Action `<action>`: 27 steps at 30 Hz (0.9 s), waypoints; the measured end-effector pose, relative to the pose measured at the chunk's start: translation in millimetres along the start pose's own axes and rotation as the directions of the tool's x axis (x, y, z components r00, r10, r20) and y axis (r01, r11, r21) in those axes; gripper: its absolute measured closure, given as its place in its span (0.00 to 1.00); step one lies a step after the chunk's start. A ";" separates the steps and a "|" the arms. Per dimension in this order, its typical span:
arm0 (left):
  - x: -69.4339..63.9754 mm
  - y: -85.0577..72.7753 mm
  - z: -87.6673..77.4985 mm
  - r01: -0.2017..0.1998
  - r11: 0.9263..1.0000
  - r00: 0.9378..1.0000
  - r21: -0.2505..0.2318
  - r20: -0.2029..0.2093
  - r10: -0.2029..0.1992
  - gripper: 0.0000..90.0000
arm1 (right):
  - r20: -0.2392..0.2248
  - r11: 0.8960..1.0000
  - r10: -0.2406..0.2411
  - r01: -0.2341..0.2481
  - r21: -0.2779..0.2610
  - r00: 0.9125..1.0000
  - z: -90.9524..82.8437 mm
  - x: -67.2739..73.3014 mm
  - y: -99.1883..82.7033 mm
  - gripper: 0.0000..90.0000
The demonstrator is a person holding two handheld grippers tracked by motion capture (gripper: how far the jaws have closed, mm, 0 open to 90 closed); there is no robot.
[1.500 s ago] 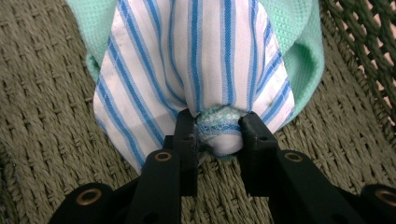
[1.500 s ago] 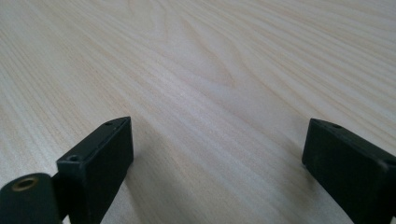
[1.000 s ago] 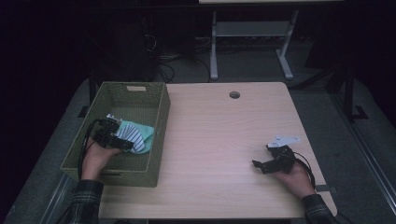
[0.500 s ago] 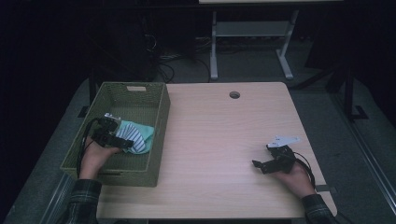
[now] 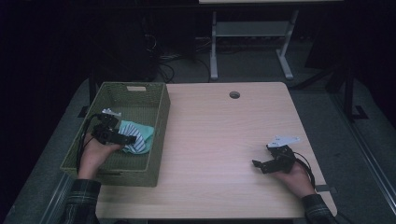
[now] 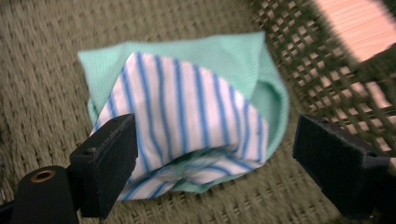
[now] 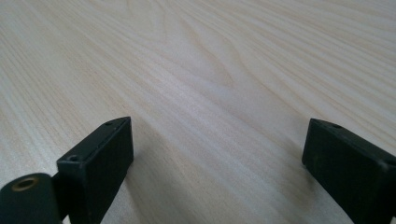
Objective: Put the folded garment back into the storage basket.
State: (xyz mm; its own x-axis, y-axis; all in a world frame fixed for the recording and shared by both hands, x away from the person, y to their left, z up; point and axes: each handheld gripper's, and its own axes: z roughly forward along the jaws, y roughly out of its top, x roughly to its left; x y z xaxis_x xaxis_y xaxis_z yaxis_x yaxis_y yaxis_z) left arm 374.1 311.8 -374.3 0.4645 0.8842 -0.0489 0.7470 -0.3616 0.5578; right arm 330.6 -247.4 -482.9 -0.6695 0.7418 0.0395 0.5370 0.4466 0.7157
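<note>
— Striped cloth (image 6: 187, 121), blue on white with a mint layer under it: where does it lie from your left hand-held gripper (image 5: 122, 138)?

— Straight ahead of it. I have the left one down inside the basket (image 5: 159, 122), which sits at the worktop's (image 5: 224, 140) left edge, and the cloth lies on the basket floor against the wall that faces the worktop's middle. In the left gripper view the bundle sits between my two jaws, which stand wide apart and grasp nothing. One jaw looks to be touching the cloth's near corner; the other is well clear, close to the wicker wall.

— And its long axis?

— As I judge it, the fold runs roughly across the gap between the jaws, so closing would pinch it end to end and bunch it. I'd rather push forward a little and take the folded edge nearest me.

— Your other hand?

— My right hand-held gripper (image 5: 264, 163) rests low near the worktop's right front corner, jaws spread, holding nothing, with bare wood between them. It is well apart from the basket, so the left is plainly the nearer one for this grab.

— Any risk?

— Catching the wicker with the far jaw, I'd guess.
</note>
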 end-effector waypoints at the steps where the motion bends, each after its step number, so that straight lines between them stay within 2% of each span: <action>1: -2.8 2.5 -2.3 -0.009 1.000 1.000 -0.005 0.002 0.009 0.15 | 0.000 1.000 0.000 0.000 0.000 1.000 0.0 0.0 0.0 0.09; 8: -20.9 16.6 -13.6 -0.051 0.998 0.998 -0.042 0.025 0.052 0.15 | 0.000 1.000 0.000 0.000 0.000 1.000 0.0 0.0 0.0 0.09; 15: -42.1 29.1 -22.0 -0.093 0.992 0.994 -0.084 0.056 0.098 0.15 | -0.001 1.000 -0.001 0.001 0.000 1.000 0.0 -0.1 0.0 0.09; 21: -61.9 38.5 -24.2 -0.125 0.986 0.987 -0.114 0.086 0.135 0.15 | 0.000 1.000 -0.001 0.001 0.001 1.000 -0.1 -0.1 0.0 0.09; 27: -83.6 48.6 -22.4 -0.157 0.978 0.978 -0.137 0.120 0.174 0.15 | 0.000 1.000 -0.001 0.001 0.001 1.000 -0.1 -0.1 0.1 0.09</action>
State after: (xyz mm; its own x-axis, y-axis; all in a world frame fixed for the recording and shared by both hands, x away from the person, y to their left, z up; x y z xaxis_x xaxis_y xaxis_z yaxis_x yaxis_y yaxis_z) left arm 360.9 227.0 -324.6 0.6408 0.7661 -0.0499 0.5923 -0.4519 0.6671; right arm 330.7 -247.5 -482.8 -0.6702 0.7412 0.0387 0.5366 0.4479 0.7152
